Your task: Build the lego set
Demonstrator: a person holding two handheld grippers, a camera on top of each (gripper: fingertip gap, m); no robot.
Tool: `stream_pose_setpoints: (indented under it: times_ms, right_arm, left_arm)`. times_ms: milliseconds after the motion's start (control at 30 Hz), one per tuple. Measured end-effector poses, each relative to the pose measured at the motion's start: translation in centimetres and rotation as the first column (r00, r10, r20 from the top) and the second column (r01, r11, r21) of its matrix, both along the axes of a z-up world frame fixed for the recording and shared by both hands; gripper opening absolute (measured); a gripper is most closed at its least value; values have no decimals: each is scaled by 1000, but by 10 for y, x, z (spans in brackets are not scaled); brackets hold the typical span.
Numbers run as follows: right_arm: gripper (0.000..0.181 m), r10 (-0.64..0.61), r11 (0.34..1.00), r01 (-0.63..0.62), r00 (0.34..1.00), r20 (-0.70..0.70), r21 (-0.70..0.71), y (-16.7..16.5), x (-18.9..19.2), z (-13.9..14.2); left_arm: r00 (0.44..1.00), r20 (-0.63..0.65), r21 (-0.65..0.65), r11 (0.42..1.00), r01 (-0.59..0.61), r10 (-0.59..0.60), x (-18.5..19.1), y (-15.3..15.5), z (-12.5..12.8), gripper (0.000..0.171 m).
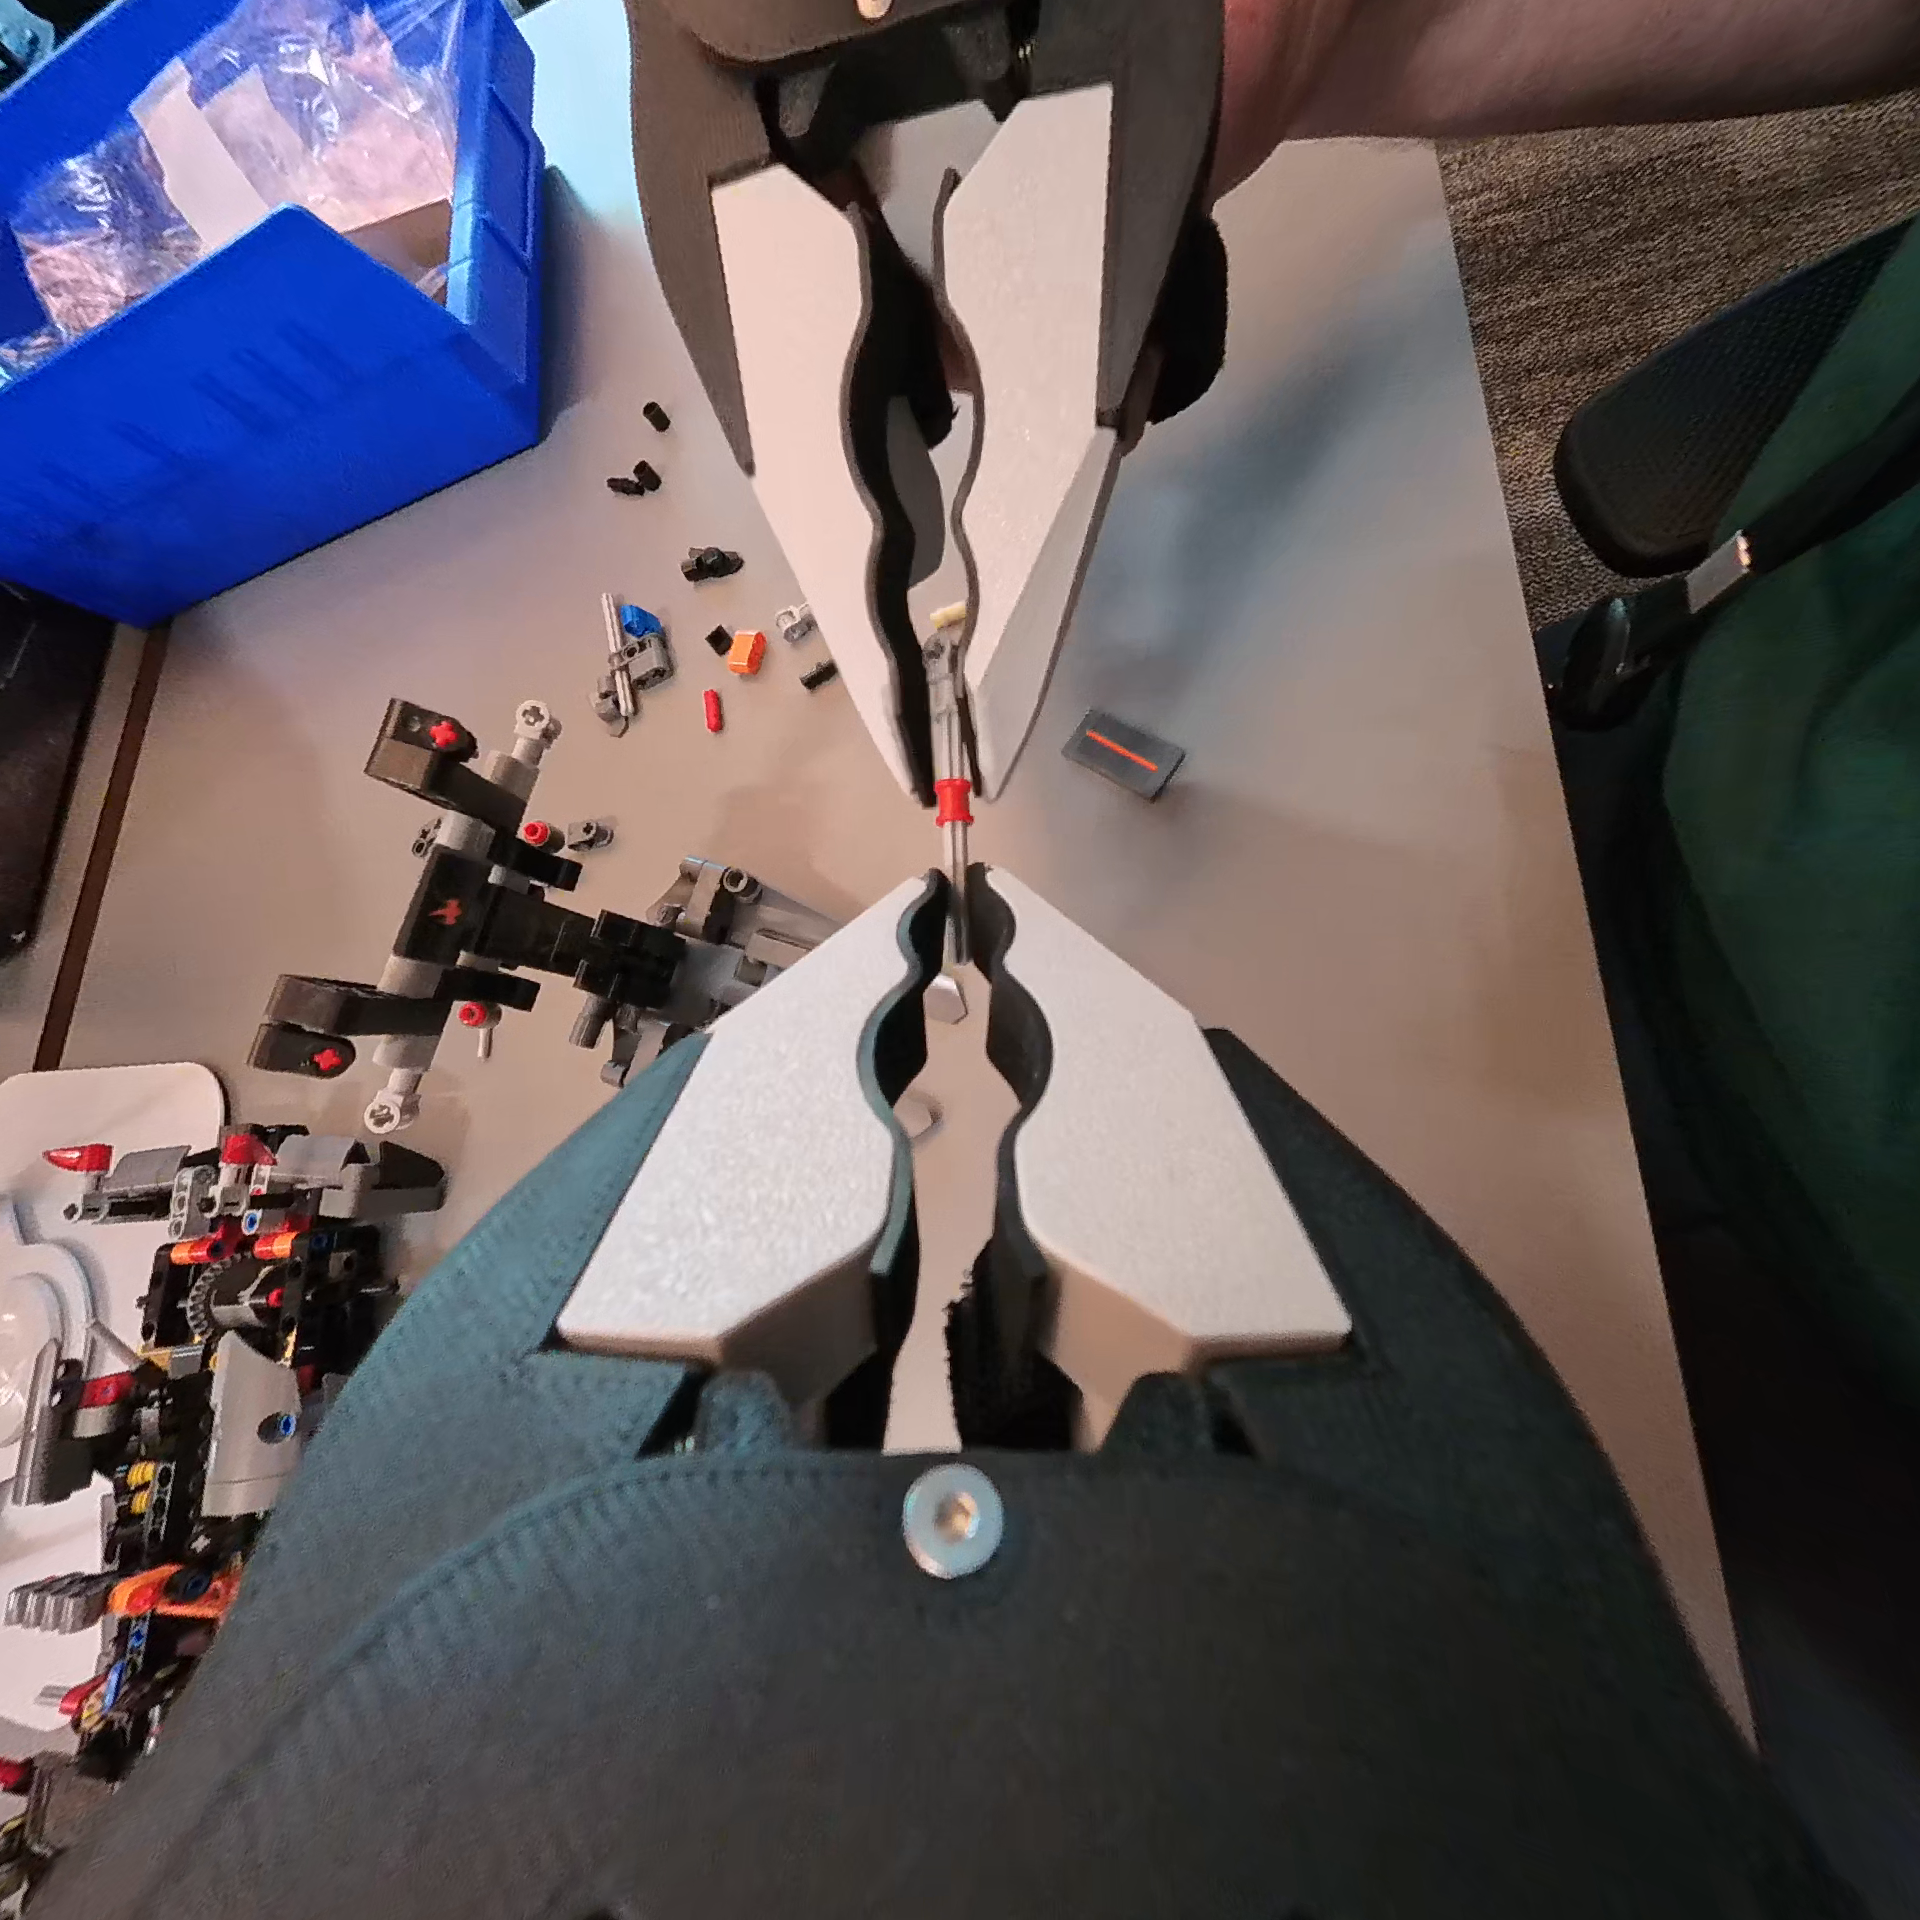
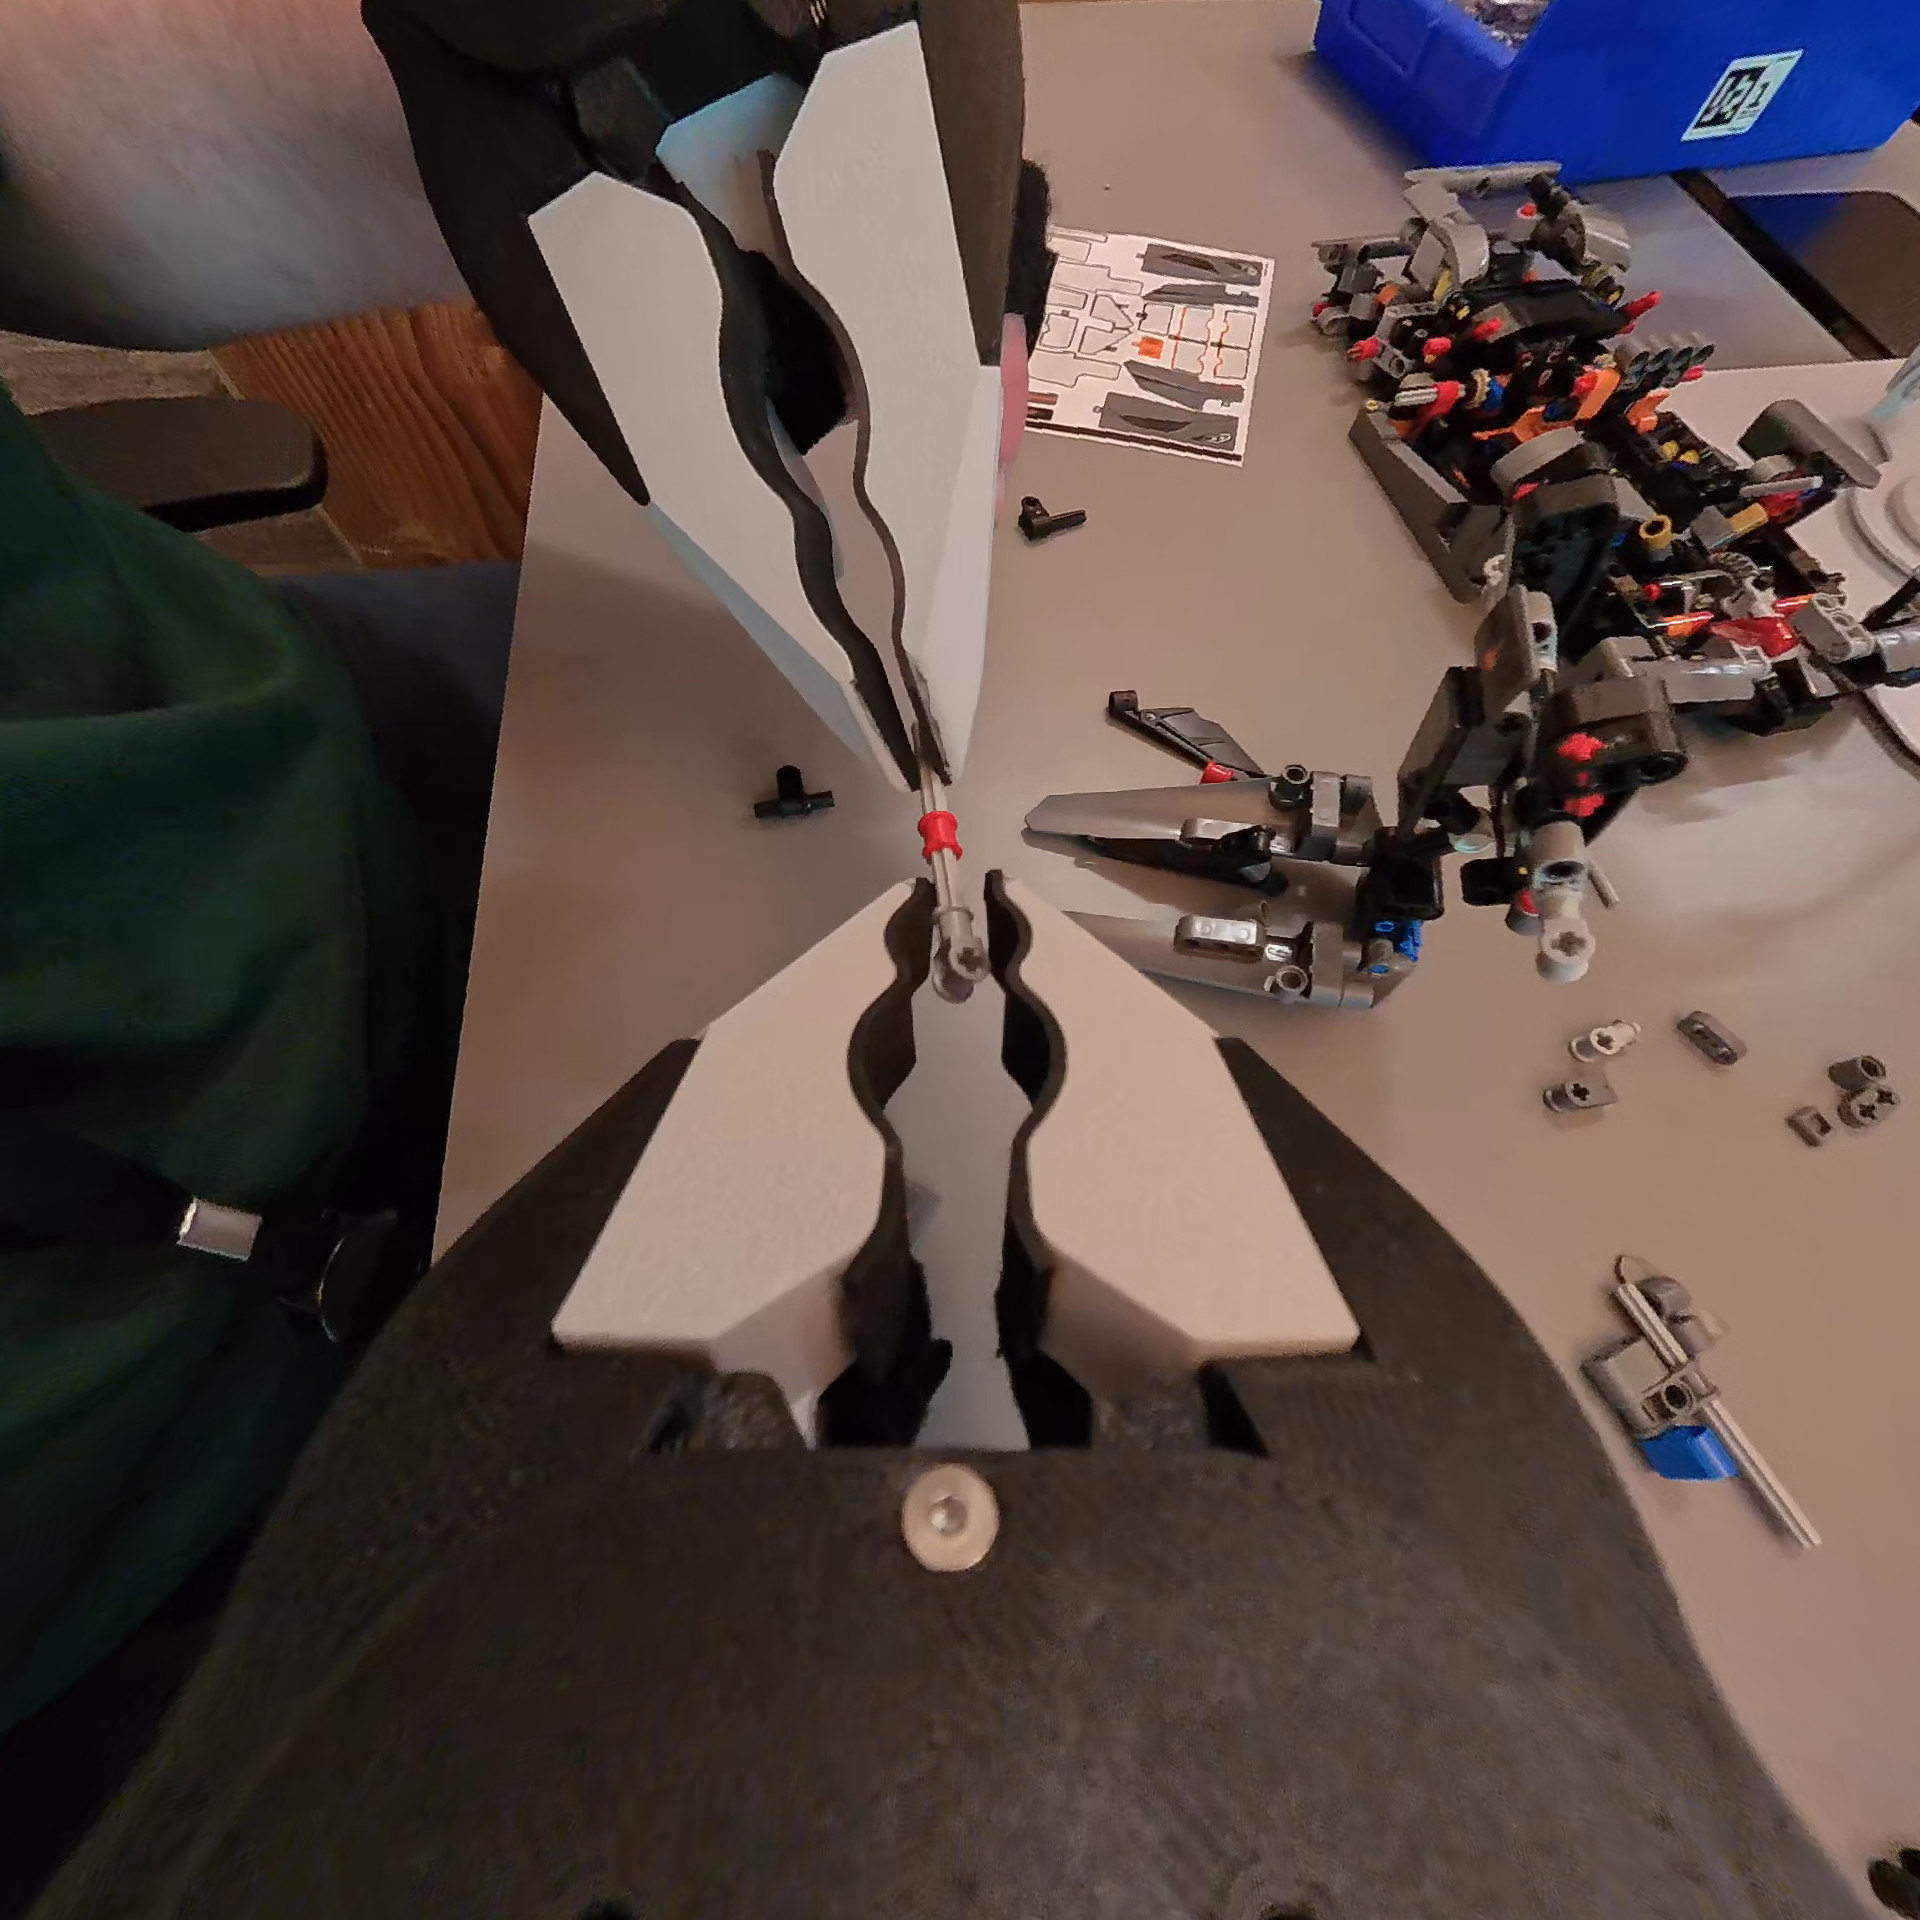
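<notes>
A thin grey axle (image 1: 958, 847) with a red bush (image 1: 951, 802) on it is held in the air between both grippers, above the grey table (image 1: 1299, 935). My left gripper (image 1: 956, 888) is shut on the axle's near end. My right gripper (image 1: 948, 790) comes in from the top, shut on the far end. In the right wrist view, my right gripper (image 2: 951, 888) grips a grey connector (image 2: 961, 951) at the end of the axle (image 2: 948, 868). The red bush (image 2: 938, 831) sits just beyond it, and my left gripper (image 2: 925, 774) holds the other end.
A blue bin (image 1: 260, 416) of bagged parts stands at the table's corner. A black sub-assembly (image 1: 468, 914), the car chassis (image 2: 1558, 468), a grey panel sub-assembly (image 2: 1247, 894), a sticker sheet (image 2: 1153, 343) and loose pieces (image 1: 727, 644) lie around. A chair armrest (image 1: 1714, 447) is beside the table. The grippers are tip to tip, or close to it.
</notes>
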State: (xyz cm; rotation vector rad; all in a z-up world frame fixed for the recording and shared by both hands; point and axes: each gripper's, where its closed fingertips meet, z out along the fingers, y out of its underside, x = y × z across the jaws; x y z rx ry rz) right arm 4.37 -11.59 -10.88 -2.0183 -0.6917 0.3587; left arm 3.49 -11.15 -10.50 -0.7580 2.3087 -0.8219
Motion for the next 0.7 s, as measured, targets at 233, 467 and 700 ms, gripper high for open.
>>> stream_pose_setpoints:
  times_ms: [233,467,700]
  right_arm:
    - [16,-21,1000,21,1000,1,2,-3,9,2]
    - [21,-63,998,63,998,-6,-22,-7,21,-1]
    - [22,-67,998,66,998,-18,-23,-10,19,-4]
  left_arm:
    - [1000,-6,2,1000,-4,4,1,1,-2,2]
    - [1000,-1,-2,1000,-29,29,3,8,-3,2]
    - [999,-4,5,999,-50,50,3,15,-7,2]
